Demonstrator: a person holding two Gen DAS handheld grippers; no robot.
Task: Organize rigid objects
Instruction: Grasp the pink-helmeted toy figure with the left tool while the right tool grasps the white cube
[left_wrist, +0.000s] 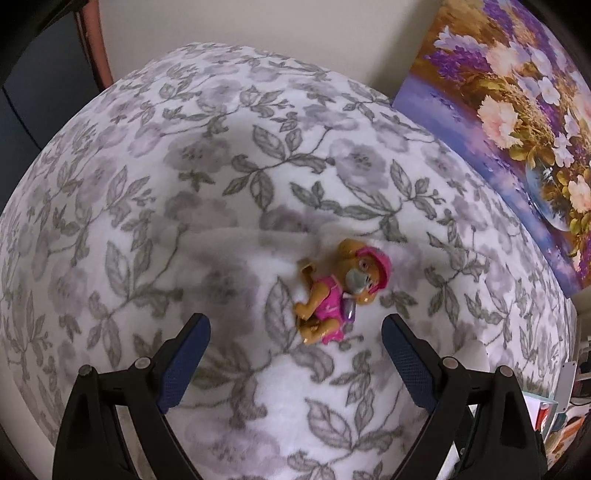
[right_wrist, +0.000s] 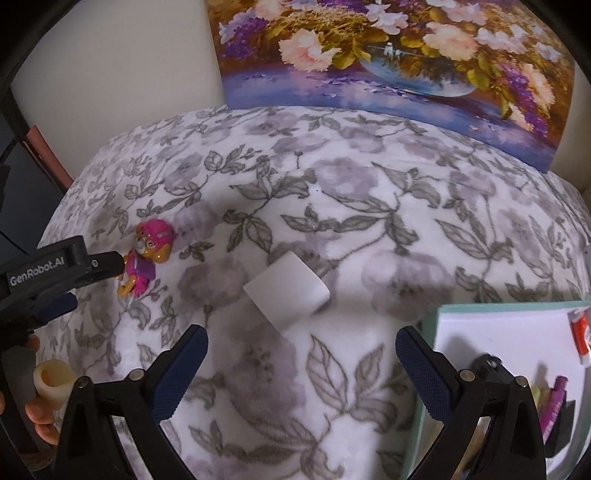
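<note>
Left gripper (left_wrist: 297, 332), jaws spread and empty, poised over toy dog (left_wrist: 341, 291) lying on soft blanket (left_wrist: 147, 184); closing off-centre could nudge it aside; right gripper (right_wrist: 301, 350) likewise spread.

"GenRobot.AI" on left tongs (right_wrist: 94, 267)

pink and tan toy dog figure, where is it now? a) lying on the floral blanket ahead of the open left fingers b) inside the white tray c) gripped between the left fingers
a, the pink and tan toy dog figure lies on the grey floral blanket, free of the open left gripper.
</note>
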